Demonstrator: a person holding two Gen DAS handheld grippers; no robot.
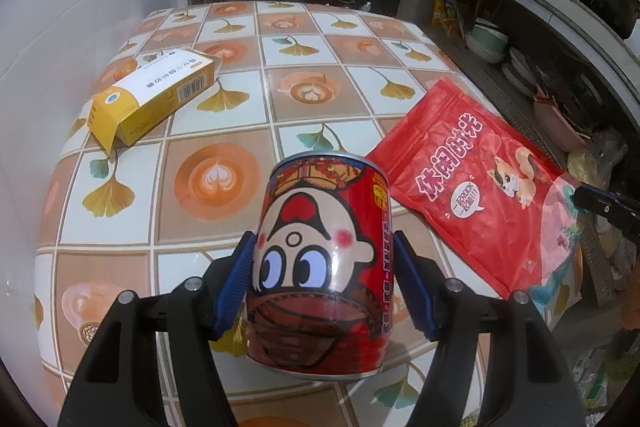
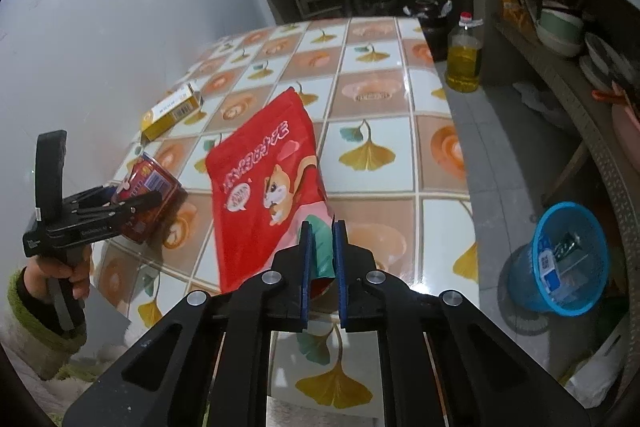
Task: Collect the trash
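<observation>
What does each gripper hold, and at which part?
Left gripper: the red can, by its sides. Right gripper: the red snack bag, by its near bottom corner.

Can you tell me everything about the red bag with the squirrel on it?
The red snack bag is a shiny, crinkly pouch with white Chinese writing, a cartoon squirrel and a pink and green patch near its open end. The right gripper pinches that end, lifting it, while the far end rests on the tiled table. It lies beside the red can, not touching it.
</observation>
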